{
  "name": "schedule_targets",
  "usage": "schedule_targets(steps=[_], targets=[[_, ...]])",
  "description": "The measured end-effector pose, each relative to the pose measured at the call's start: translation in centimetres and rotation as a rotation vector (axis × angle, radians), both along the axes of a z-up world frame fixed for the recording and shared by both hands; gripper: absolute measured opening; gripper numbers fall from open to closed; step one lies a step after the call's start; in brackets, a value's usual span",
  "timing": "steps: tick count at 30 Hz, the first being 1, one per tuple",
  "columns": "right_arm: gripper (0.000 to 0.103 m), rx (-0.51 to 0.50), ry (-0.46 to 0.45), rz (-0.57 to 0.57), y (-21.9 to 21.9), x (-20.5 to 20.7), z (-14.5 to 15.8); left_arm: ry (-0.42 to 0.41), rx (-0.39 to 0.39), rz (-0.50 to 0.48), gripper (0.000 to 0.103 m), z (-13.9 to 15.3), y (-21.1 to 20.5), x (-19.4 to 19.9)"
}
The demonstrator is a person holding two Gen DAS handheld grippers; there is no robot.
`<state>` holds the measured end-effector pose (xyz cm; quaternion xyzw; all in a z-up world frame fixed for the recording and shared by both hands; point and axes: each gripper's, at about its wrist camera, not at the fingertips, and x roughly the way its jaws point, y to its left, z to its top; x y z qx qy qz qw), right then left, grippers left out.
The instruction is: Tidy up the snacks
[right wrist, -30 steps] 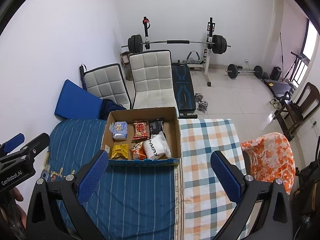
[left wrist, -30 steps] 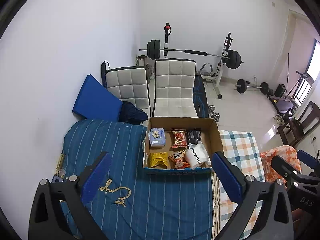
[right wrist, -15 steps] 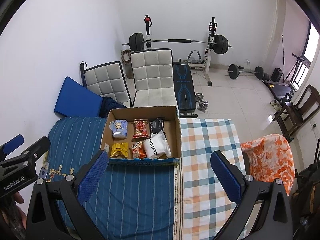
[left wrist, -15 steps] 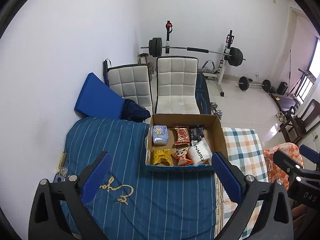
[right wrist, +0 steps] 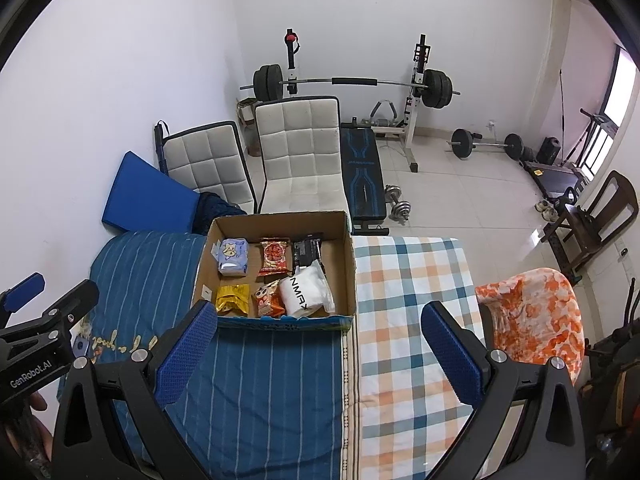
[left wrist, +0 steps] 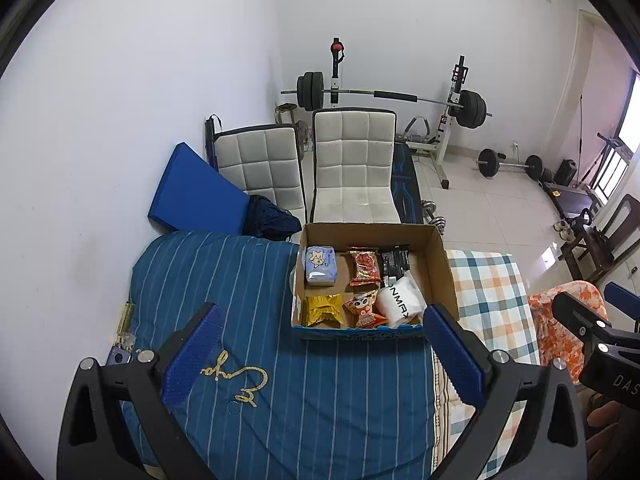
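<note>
Hovering above the bed, I hold both claws wide apart with nothing between the blue pads. My left gripper [left wrist: 320, 342] hangs over the blue striped blanket [left wrist: 304, 392], short of the cardboard box [left wrist: 440, 264], and my right gripper [right wrist: 320, 342] sits short of the same box [right wrist: 347, 248], straddling the seam where the striped blanket meets the checked sheet [right wrist: 408, 320].

Every snack lies inside the box. Along its far wall, from left to right, sit a pale blue packet [left wrist: 320, 265], a red packet [left wrist: 365, 267] and a black packet [left wrist: 395, 263]. Along its near wall lie a yellow packet [left wrist: 323, 309], an orange cartoon packet [left wrist: 362, 307] and a white pouch [left wrist: 400, 300] with dark lettering, which leans over the black packet's lower end. The orange packet touches the white pouch.

Beyond the box stand two white quilted chairs [left wrist: 352, 168], and behind those a barbell rack [left wrist: 456, 104]. To the right of the box, past the checked sheet, an orange patterned cloth [right wrist: 532, 312] drapes over something I cannot make out.
</note>
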<state>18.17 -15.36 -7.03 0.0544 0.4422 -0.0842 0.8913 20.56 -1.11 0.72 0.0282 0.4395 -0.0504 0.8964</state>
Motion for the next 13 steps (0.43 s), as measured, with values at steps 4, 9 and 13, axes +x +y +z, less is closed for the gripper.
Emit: schedule_targets(steps=[4, 9, 13], targets=[[0.103, -0.008, -0.012, -0.012, -0.7, -0.6, -0.2, -0.01, 0.002, 0.0, 0.103, 0.1, -0.2, 0.0], [0.103, -0.014, -0.01, -0.014, -1.3, -1.0, 0.0, -0.011, 0.002, -0.006, 0.103, 0.2, -0.4, 0.2], [0.103, -0.017, -0.005, -0.013, -1.5, -0.9, -0.1, -0.014, 0.0, -0.011, 0.103, 0.3, -0.7, 0.4]])
